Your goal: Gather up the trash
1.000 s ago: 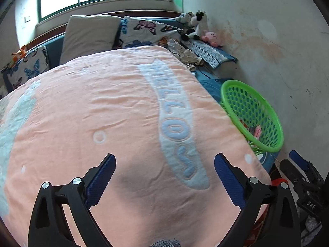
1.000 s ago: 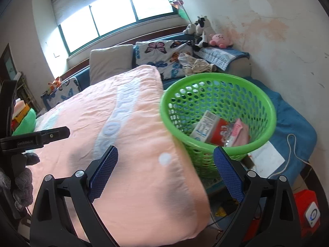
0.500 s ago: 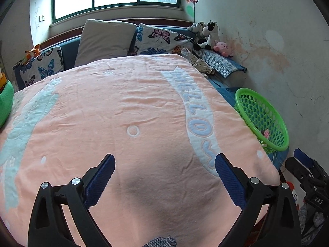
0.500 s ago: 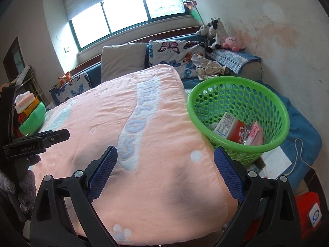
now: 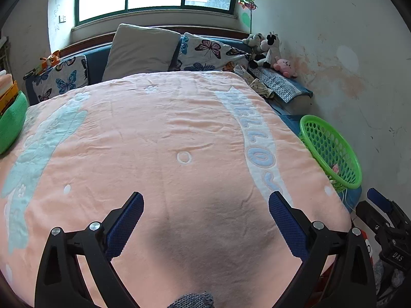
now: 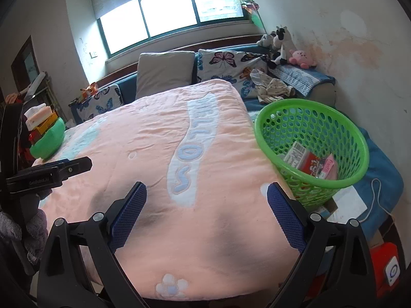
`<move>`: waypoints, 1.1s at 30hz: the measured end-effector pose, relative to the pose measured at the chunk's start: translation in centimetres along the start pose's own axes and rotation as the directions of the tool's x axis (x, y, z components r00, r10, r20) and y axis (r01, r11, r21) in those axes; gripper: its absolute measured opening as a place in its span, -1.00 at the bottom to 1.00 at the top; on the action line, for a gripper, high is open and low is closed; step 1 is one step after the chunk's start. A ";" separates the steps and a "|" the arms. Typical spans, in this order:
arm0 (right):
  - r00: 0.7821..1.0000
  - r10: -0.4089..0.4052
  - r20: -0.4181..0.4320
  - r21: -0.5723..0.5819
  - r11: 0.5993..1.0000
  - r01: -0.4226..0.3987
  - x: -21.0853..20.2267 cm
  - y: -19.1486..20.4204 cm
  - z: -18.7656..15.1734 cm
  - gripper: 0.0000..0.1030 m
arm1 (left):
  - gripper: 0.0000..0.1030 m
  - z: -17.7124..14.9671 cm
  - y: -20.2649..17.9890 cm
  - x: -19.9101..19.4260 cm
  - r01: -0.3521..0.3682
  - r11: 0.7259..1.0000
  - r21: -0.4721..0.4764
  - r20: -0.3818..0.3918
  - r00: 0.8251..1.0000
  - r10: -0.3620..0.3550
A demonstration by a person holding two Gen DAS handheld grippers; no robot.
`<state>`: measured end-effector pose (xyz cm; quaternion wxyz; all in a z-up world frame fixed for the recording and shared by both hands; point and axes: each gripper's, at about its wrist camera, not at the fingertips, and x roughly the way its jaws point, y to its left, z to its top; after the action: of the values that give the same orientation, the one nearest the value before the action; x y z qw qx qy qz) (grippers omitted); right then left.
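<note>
Fingers spread wide on the left gripper (image 5: 205, 200), blue pads (image 5: 125, 223) facing each other across bare pink blanket (image 5: 159, 128), nothing between them. Same on the right gripper (image 6: 206, 192): jaws wide apart, pads (image 6: 285, 215) empty, held above the foot end of the blanket (image 6: 143, 138).

Directly ahead of the right fingers, pale blue lettering (image 6: 190, 148) woven into the blanket; just below them, a white-and-blue flower patch (image 6: 170, 288) at the hem. Ahead and right of the right finger, a green perforated basket (image 6: 341, 128) beside the bed edge, on blue bedding (image 6: 385, 164). Inside it, collected trash: a white-and-red carton (image 6: 301, 157) and a pink packet (image 6: 330, 168) lying together against the near wall. Right of the left fingers, the same basket (image 5: 331, 148), with a scrap of pink packet (image 5: 335, 168) seen through the holes.

Far left of the right fingers, a green bowl-shaped cushion (image 6: 50, 138) stacked with boxes. Further ahead, a grey pillow (image 5: 141, 47), butterfly-print pillows (image 5: 208, 54), crumpled clothes (image 6: 272, 88) and plush toys (image 6: 282, 43) by the stained wall, under a wide window (image 6: 169, 15).
</note>
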<state>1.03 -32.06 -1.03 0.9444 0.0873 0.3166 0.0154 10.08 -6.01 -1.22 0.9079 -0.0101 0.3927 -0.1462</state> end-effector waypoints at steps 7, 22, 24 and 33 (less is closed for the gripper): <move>1.000 0.012 0.003 -0.024 1.000 -0.012 -0.2 1.6 -0.1 0.83 | 0.84 -0.8 1.3 -1.1 -0.020 1.000 -0.020 0.018 1.000 0.020; 0.999 0.040 -0.006 -0.065 0.997 -0.040 -0.1 4.1 -0.7 0.83 | 0.84 -2.4 2.9 -2.9 -0.064 0.998 -0.019 0.053 0.996 0.065; 0.999 0.044 -0.007 -0.068 0.997 -0.044 -0.1 4.3 -0.8 0.83 | 0.84 -2.5 3.1 -3.1 -0.070 0.997 -0.019 0.055 0.996 0.071; 0.998 0.054 -0.011 -0.088 0.995 -0.054 -0.1 5.3 -1.2 0.83 | 0.84 -3.3 3.9 -3.6 -0.080 0.996 -0.027 0.066 0.994 0.082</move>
<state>0.31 -26.70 -1.00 0.9452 0.0539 0.3173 0.0553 6.34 -1.00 -1.44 0.9256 -0.0102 0.3637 -0.1042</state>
